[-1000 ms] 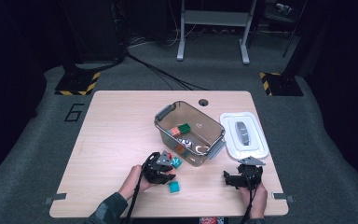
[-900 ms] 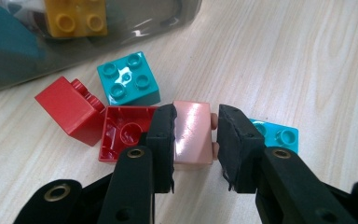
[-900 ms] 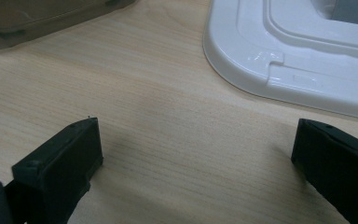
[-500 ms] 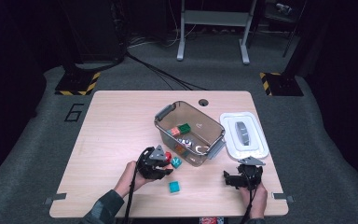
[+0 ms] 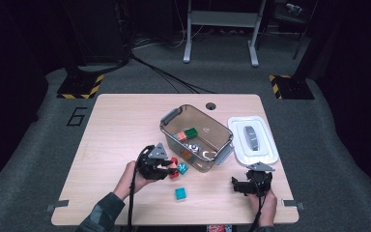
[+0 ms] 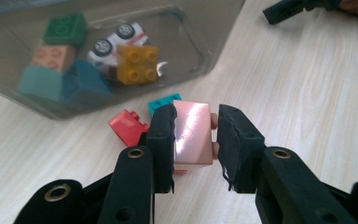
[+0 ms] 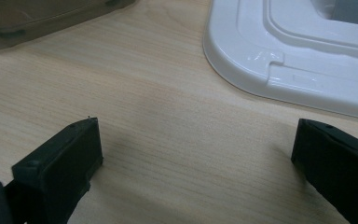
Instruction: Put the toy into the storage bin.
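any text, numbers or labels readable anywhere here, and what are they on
"6": dark number on the grey floor mat, left of the table.
Yellow and black hazard stripes, a sign without words, on the two black bases on the floor behind the table.
No print can be read on the bin, the lid, the blocks or the pink block in the left gripper.

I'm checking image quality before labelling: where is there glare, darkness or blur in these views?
High view: the table is lit, the floor and background dark. Left gripper view: a bright glare streak on the pink block in the left tool; the clear bin looks hazy. Right gripper view: small highlights on the white lid; the near jaws of the right tool are soft.
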